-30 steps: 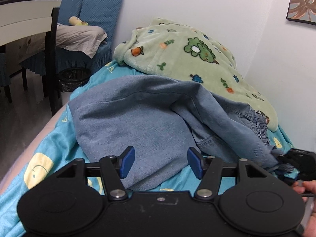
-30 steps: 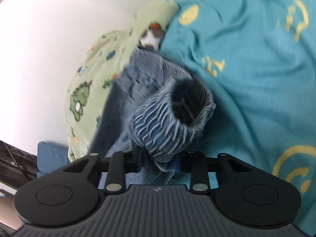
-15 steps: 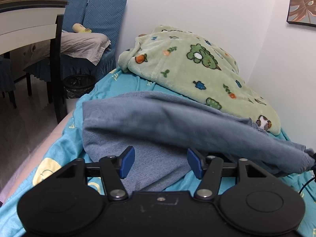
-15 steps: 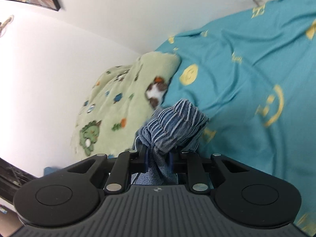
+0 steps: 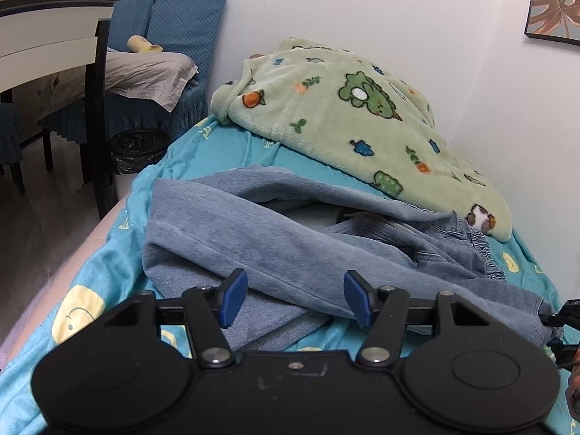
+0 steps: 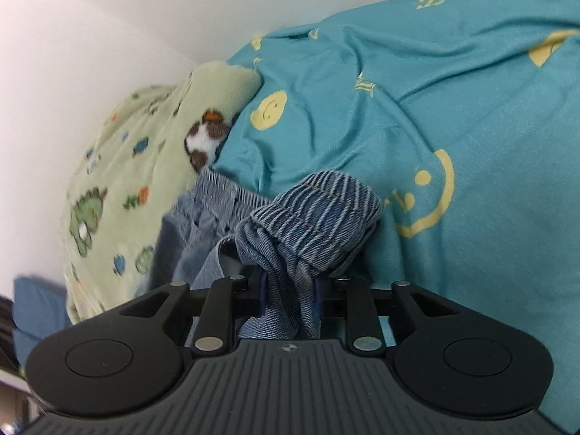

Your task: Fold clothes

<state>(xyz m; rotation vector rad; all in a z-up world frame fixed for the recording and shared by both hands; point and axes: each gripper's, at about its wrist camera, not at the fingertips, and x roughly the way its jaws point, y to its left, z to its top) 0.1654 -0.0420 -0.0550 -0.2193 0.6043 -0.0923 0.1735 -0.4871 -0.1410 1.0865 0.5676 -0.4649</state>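
Teal bedsheet [image 6: 453,116], right claw [image 6: 290,290] pinching jeans [image 6: 319,224]

The jeans [image 5: 290,239] lie on the bed [image 5: 119,264]; the blanket [image 5: 355,127] lies behind the jeans, against the wall; chairs [image 5: 174,21] and a bin [image 5: 137,150], perhaps on the floor, stand left of the bed.

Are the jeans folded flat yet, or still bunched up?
Still bunched. The jeans lie in loose overlapping layers on the bed sheet, and the right claw is clamped on a gathered cuff.
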